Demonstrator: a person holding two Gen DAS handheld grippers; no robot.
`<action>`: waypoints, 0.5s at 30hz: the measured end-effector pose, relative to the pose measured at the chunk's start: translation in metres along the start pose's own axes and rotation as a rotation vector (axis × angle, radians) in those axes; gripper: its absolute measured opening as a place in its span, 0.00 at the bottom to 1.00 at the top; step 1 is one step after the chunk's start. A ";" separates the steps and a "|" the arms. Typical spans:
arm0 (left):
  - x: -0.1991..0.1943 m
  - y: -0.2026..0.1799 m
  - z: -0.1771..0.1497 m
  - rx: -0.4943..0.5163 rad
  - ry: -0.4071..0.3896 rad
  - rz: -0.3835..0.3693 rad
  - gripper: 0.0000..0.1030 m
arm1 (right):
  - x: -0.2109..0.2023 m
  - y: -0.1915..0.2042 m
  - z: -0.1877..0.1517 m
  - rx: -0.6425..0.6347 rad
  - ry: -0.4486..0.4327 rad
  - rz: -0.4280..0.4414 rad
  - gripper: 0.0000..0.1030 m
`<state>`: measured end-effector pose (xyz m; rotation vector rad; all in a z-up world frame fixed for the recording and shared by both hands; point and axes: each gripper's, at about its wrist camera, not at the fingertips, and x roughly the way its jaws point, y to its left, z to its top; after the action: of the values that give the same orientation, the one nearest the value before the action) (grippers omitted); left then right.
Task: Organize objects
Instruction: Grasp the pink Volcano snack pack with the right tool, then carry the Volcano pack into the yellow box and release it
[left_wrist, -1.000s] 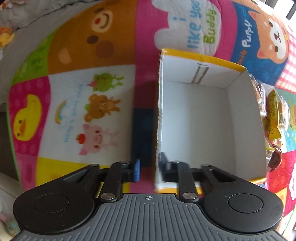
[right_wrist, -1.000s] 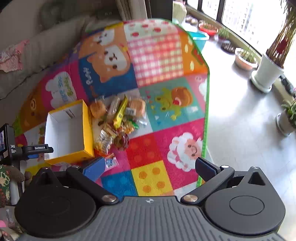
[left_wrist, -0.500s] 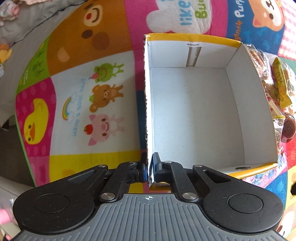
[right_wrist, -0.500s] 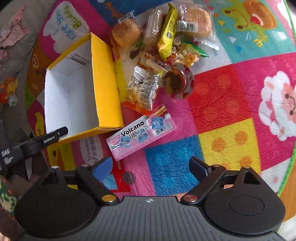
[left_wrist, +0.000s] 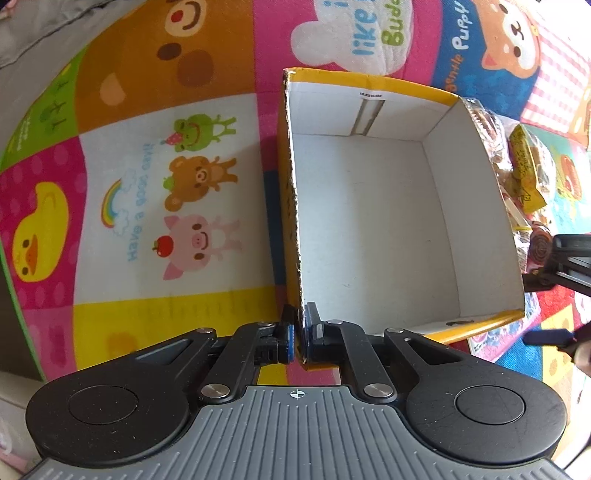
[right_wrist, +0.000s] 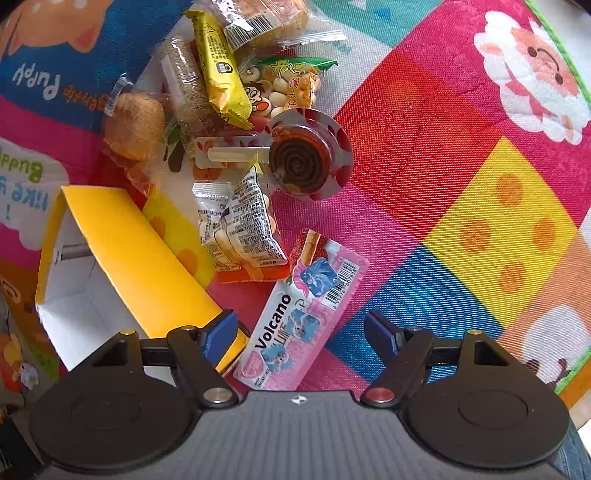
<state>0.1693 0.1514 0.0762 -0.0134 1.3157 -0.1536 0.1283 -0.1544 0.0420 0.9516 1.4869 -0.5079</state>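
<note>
A yellow cardboard box (left_wrist: 476, 321) with a white empty inside lies open on the play mat. My left gripper (left_wrist: 300, 334) is shut on the near end of the box's left wall. In the right wrist view the same box (right_wrist: 140, 266) sits at the left. My right gripper (right_wrist: 301, 332) is open, low over a pink Volcano snack packet (right_wrist: 299, 317) that lies between its fingers beside the box. A pile of snacks lies beyond: a spiral lollipop (right_wrist: 299, 158), a yellow bar (right_wrist: 219, 79), a white packet (right_wrist: 240, 229).
A colourful patchwork play mat (right_wrist: 461, 155) covers the floor. Its green edge (right_wrist: 561, 44) runs at the far right. Grey bedding (left_wrist: 33, 40) lies beyond the mat at the upper left. My right gripper's fingers (left_wrist: 569, 258) show at the right of the left wrist view.
My left gripper closed on the box's left wall and holds it. My right gripper came down from high above the mat to just over the pink Volcano packet.
</note>
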 end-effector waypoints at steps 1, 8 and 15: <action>-0.001 0.000 -0.001 -0.001 -0.001 -0.005 0.07 | 0.003 0.003 0.002 -0.015 -0.007 -0.006 0.67; -0.001 -0.009 -0.003 0.036 -0.014 -0.019 0.07 | -0.012 0.019 -0.009 -0.398 -0.126 -0.168 0.44; 0.003 -0.033 -0.002 0.005 0.005 -0.029 0.07 | -0.078 -0.010 -0.017 -0.545 -0.141 -0.183 0.40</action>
<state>0.1650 0.1188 0.0764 -0.0276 1.3208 -0.1813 0.1042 -0.1675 0.1179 0.3487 1.4816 -0.2673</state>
